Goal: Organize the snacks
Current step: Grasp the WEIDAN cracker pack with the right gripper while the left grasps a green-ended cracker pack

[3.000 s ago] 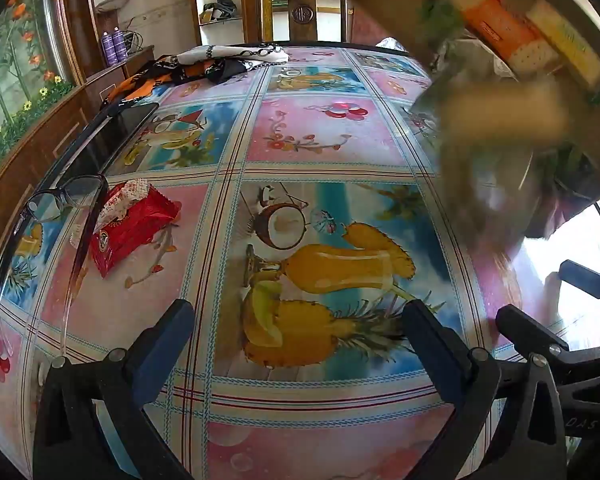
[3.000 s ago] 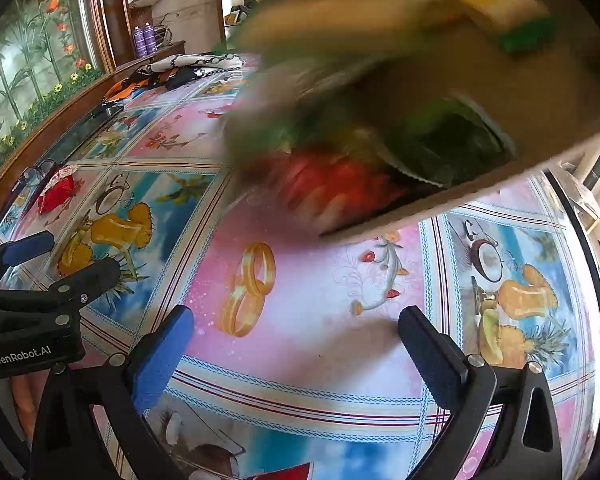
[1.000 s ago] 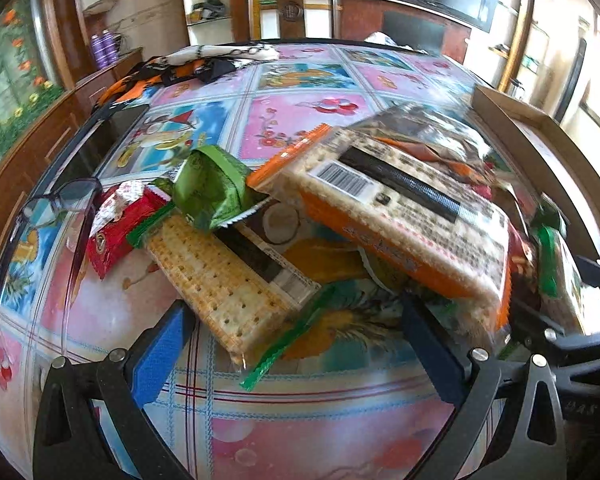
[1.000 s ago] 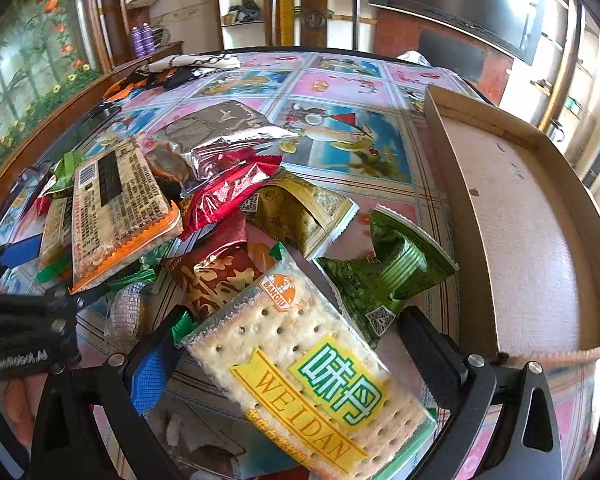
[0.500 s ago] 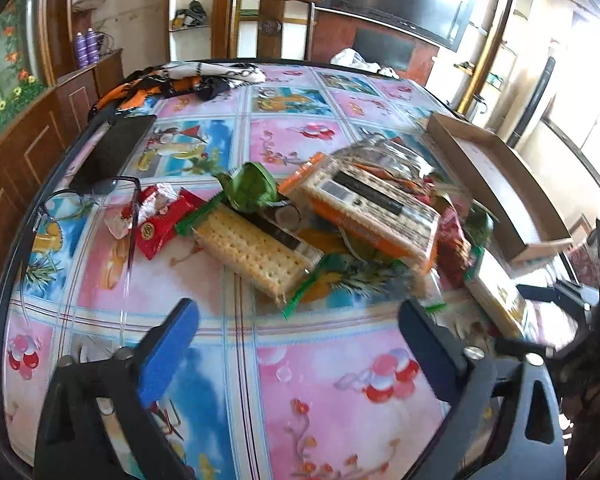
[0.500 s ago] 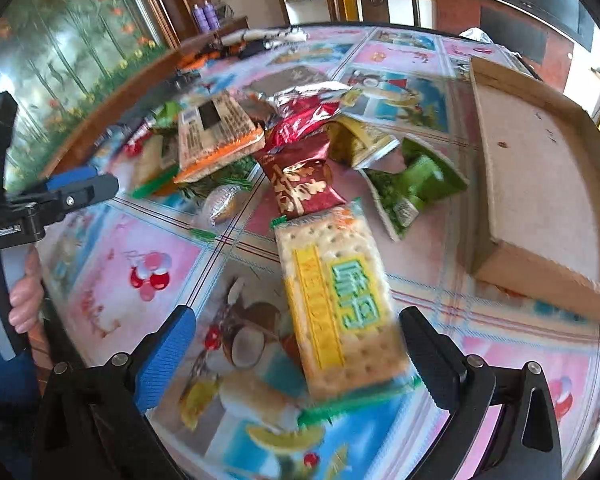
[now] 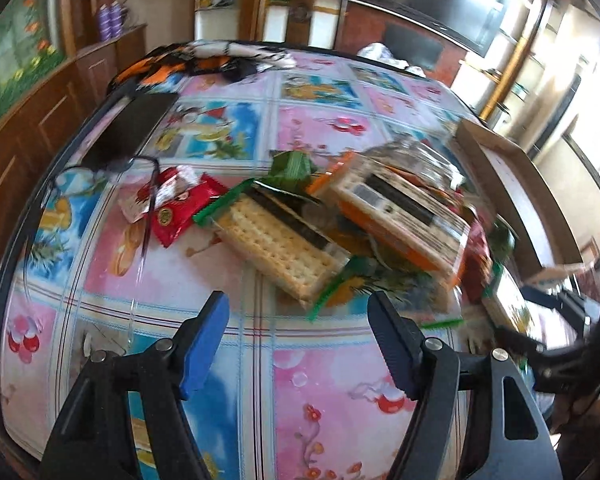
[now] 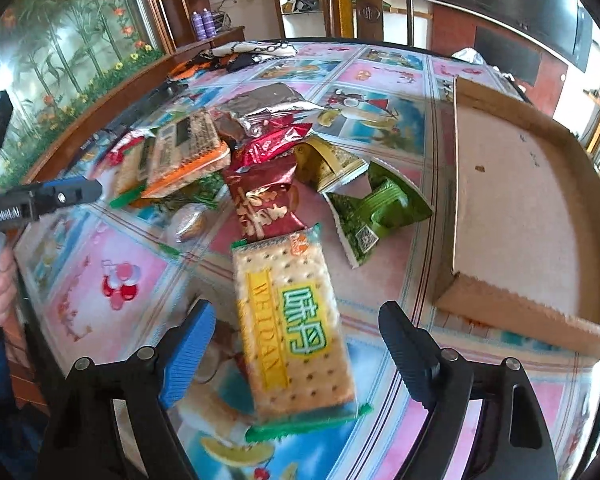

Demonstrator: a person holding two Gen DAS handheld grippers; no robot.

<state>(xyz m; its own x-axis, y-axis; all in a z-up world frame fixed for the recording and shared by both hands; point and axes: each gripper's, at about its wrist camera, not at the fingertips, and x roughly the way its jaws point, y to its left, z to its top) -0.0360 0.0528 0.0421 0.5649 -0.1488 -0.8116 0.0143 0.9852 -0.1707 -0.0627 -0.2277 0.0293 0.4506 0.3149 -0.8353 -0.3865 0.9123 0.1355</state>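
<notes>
Snacks lie in a loose heap across the middle of the desk [image 8: 112, 280], overlapping at odd angles with nothing yet sorted, while the cardboard box [image 8: 516, 216] sits empty just beside them at the desk's right edge, open side up, apparently ready to take them.

Nearest the right tongs [image 8: 296, 356] is a flat rectangular cracker packet [image 8: 292, 320], clear film with green crimped ends and a yellow-and-green label, the dimpled crackers showing through. It lies lengthwise between the tongs' fingers, whose jaws have just been closing yet stand apart on either side of it without pressing; the line-up suggests this packet is the first pick. Beyond it are a crinkled dark-red foil pouch [image 8: 264, 204], a green pyramid-shaped sachet [image 8: 384, 204] with serrated seams, an olive-gold pouch [image 8: 328, 164] and a silvery-brown foil wrapper [image 8: 268, 108], all soft and likely slippery.

The left tongs [image 7: 296, 344] hover over bare patterned cloth short of the heap, jaws likewise just closing but apart, with nothing between them. Ahead lie a second cracker packet [image 7: 280, 240], backside up with a dark label strip, a thicker orange-edged biscuit pack [image 7: 400, 212] resting tilted on other wrappers, and a small red sachet [image 7: 180, 212] off to the left. Spectacles [image 7: 100, 176] and a dark flat slab [image 7: 128, 132] rest near the desk's left rim, clear of the snacks.
</notes>
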